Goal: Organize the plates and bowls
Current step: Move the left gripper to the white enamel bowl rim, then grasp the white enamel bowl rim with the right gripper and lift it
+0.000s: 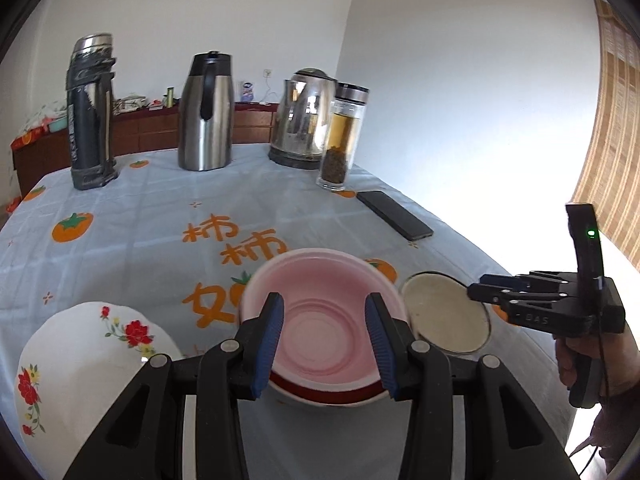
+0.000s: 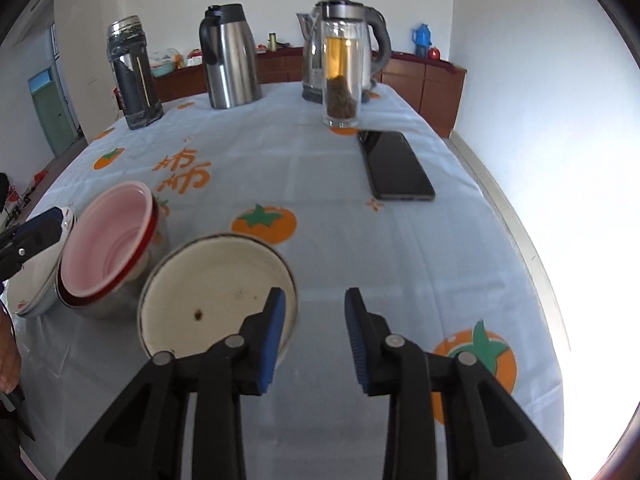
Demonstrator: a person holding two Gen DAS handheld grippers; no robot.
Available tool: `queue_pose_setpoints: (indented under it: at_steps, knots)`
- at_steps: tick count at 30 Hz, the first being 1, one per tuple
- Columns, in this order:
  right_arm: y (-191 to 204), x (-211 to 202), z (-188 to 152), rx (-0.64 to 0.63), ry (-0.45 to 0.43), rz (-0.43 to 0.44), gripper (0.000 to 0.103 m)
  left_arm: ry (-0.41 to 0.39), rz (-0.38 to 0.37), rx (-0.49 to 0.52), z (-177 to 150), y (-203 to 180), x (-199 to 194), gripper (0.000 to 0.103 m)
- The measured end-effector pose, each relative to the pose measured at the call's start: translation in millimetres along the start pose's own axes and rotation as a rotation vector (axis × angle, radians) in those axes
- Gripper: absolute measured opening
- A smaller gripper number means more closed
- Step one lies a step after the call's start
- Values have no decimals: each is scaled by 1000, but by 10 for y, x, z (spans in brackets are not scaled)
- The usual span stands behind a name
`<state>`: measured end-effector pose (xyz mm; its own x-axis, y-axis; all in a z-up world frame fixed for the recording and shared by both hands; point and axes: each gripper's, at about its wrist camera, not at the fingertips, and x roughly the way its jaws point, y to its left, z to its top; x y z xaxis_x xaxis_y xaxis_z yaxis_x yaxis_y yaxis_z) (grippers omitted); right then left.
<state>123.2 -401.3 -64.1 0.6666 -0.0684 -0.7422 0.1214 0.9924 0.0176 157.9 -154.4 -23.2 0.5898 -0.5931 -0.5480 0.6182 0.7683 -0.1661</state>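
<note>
"DAS" on right gripper (image 1: pixel 476 292)

Four bowls are counted: one pink bowl (image 2: pixel 106 240), one steel bowl (image 2: pixel 108 304), one floral bowl (image 1: pixel 84 364), one enamel bowl (image 2: pixel 212 292); three jugs (image 2: pixel 230 56), one tea bottle (image 2: pixel 342 68), one phone (image 2: pixel 394 164)

A lived-in home dining room: the worktop (image 2: pixel 320 168) wears a persimmon-print cloth and carries a thermos (image 2: pixel 134 74), steel carafe (image 2: pixel 232 60), electric kettle (image 1: pixel 304 120) and tea bottle (image 2: pixel 341 76), with a cluttered wooden sideboard (image 2: pixel 424 80) along white walls.
</note>
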Motion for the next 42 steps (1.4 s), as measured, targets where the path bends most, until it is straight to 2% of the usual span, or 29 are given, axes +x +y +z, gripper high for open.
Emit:
queue_pose_setpoints:
  at_steps: [2, 4, 6, 14, 22, 24, 29, 40, 42]
  knots:
    - [-36, 19, -26, 8, 7, 29, 23, 5, -7, 43, 7, -151, -10, 45]
    - [-38, 25, -38, 6, 14, 60, 11, 11, -9, 96, 0, -324, -13, 45]
    - [-13, 35, -40, -6, 18, 81, 7, 22, -28, 119, -10, -436, 4, 45]
    - [-98, -29, -100, -37, 15, 36, 6, 66, -108, 146, -70, -758, 117, 45]
    - [-238, -122, -208, -32, 19, 68, 6, 141, -152, 182, -186, -1011, 280, 44]
    - [-230, -152, -236, -33, 19, 88, 6, 172, -167, 176, -204, -1042, 342, 38]
    - [-234, -161, -267, -22, 19, 112, 6, 233, -130, 167, -259, -1098, 502, 30]
    - [-217, -166, -288, -2, 1, 117, 7, 213, -91, 152, -269, -1021, 452, 27]
    - [-216, -162, -289, 3, 3, 113, 7, 227, -124, 137, -267, -998, 460, 27]
